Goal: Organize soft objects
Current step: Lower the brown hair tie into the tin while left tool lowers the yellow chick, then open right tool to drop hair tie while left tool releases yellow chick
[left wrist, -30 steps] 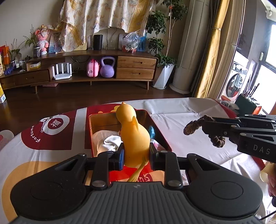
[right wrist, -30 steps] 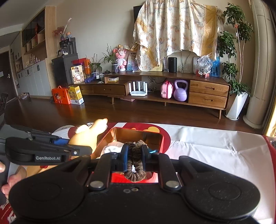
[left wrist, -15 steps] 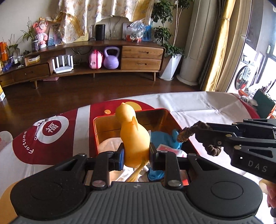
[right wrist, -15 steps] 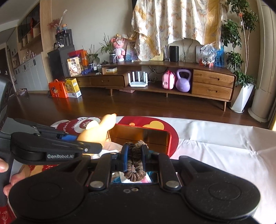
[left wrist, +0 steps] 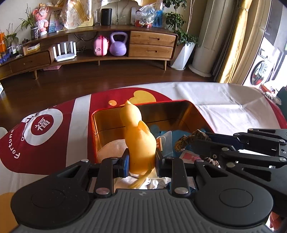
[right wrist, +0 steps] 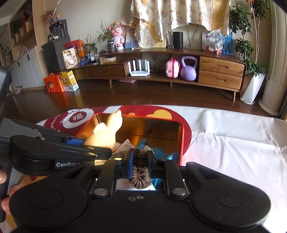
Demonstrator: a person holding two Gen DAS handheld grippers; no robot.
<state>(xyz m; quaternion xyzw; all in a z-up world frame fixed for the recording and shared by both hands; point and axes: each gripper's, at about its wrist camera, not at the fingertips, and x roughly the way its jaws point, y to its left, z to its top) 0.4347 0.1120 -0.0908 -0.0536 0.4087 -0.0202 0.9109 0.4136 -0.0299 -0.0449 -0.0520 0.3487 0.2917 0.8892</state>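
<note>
While both grippers pinch duck (left wrist: 139,143) and scrunchie (right wrist: 140,168), possibly cloths crowd the tin (left wrist: 179,109)

Dark wooden floor (right wrist: 143,93) runs to a long low sideboard (right wrist: 179,71) against a pale wall, with a purple kettlebell (right wrist: 189,69) on its shelf. A patterned cloth (right wrist: 172,16) hangs above, a potted plant (right wrist: 251,59) beside it, yellow curtains (left wrist: 238,41) catching daylight

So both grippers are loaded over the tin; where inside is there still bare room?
The tin's far end by its back wall is bare. The near half is crowded: white cloth left, blue item and packets right, under the yellow toy and scrunchie.
</note>
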